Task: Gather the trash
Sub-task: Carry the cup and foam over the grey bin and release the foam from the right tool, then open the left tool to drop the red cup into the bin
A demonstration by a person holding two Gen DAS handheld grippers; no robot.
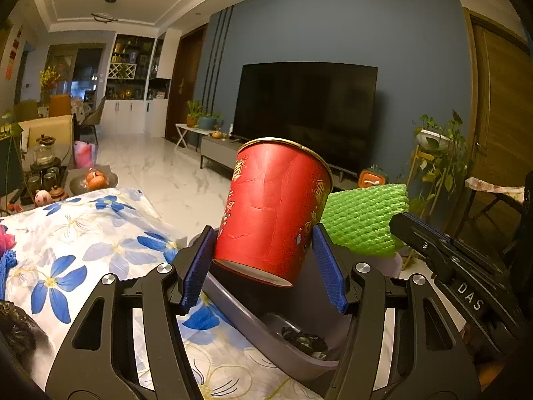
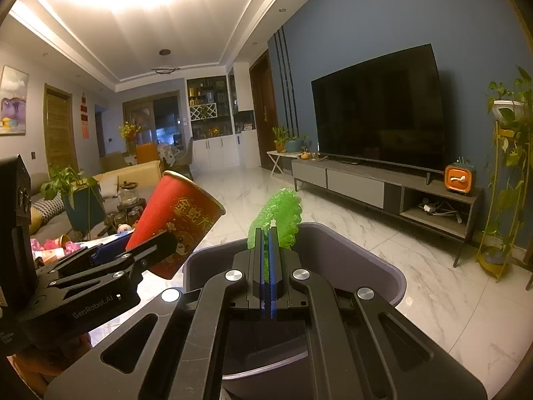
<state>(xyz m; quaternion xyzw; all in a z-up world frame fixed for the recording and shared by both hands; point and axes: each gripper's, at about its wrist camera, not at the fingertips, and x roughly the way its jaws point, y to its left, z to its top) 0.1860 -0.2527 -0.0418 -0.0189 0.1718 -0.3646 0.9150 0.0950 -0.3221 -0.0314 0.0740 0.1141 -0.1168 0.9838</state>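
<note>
While the left claw clamps a red paper cup approx. halfway open, tilted over the grey bin, the right claw is pinched nearly flat on green foam netting above the same bin. Bin holds dark scraps already. Judged mid-task: both items await dropping; pink wrappers remain on the floral tablecloth w/ more to collect.
</note>
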